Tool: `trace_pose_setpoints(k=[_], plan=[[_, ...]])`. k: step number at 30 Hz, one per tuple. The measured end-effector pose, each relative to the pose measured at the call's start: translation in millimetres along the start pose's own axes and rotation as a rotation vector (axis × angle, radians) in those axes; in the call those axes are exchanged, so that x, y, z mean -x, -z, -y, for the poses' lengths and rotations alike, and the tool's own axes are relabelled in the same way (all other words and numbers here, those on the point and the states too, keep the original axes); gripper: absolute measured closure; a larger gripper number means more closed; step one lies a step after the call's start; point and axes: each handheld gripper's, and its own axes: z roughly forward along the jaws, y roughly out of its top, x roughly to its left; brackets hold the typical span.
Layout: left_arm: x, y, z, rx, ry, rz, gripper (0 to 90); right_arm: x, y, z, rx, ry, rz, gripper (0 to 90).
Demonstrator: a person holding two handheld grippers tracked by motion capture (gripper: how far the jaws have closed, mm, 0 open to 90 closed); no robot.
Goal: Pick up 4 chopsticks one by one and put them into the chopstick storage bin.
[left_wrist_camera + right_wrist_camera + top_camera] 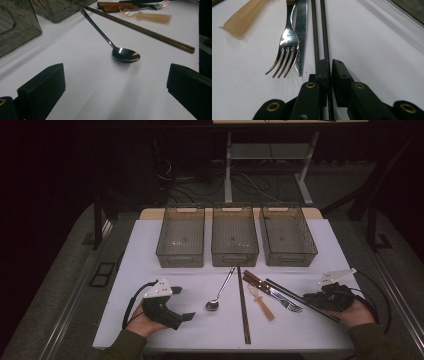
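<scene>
- A white table [150, 270] is seen, with three smoke-grey translucent bins [235, 240] at twelve o'clock.
- A silver spoon [125, 55] and fork [285, 45] are shown.
- Black chopsticks [323, 30] are clamped in the black right gripper [329, 72].
- Dark brown chopsticks [150, 33] are laid beside them.
</scene>
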Motion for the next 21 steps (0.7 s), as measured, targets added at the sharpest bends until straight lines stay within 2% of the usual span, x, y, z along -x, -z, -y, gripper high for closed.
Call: trace_pose_setpoints(k=[9, 21], plan=[[0.3, -0.8, 0.3, -0.003, 0.003, 0.005, 0.8, 1.2, -3.6, -0.1, -0.001, 0.01, 0.009, 81.9], [1.0, -3.7, 1.1, -0.016, -0.001, 0.01, 1.1, -0.1, -4.8, -0.2, -0.002, 0.023, 0.022, 85.6]])
